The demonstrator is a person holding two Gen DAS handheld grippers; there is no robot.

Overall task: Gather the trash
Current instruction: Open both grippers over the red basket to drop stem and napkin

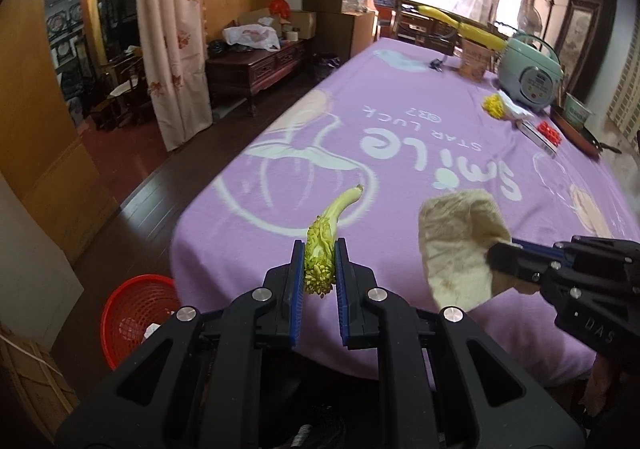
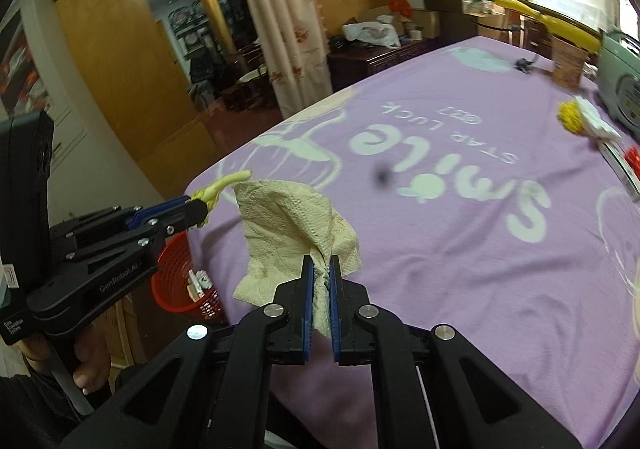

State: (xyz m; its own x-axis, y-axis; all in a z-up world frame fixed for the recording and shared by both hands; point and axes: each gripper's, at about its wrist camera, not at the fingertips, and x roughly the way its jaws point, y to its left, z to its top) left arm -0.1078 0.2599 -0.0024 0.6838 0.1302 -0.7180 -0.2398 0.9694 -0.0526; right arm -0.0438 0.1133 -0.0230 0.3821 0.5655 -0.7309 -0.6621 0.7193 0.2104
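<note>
1. The left hand-held gripper is clenched on a yellow-green veggie stalk. The stalk sits in the low middle of the left wrist view, and its thin pale end sticks up and away past the fingers

2. The right hand-held gripper is clenched on a crumpled paper towel. The towel is cream colored and hangs in the middle of the right wrist view. In the left wrist view the same towel shows at the right side, pinched by the other gripper

3. Both things are held up in the air over the near edge of the table. A purple cloth with white letters and pictures covers the table

4. A red basket stands on the floor at the lower left of the left wrist view, just beside the table. Some white bits lie inside it

5. At the far right of the table there is a pale green rice cooker, a bunch of yellow flowers and some small red things

6. A hand holds the left gripper's grip at the lower left of the right wrist view

7. A flowery curtain hangs at the upper left of the left wrist view
</note>
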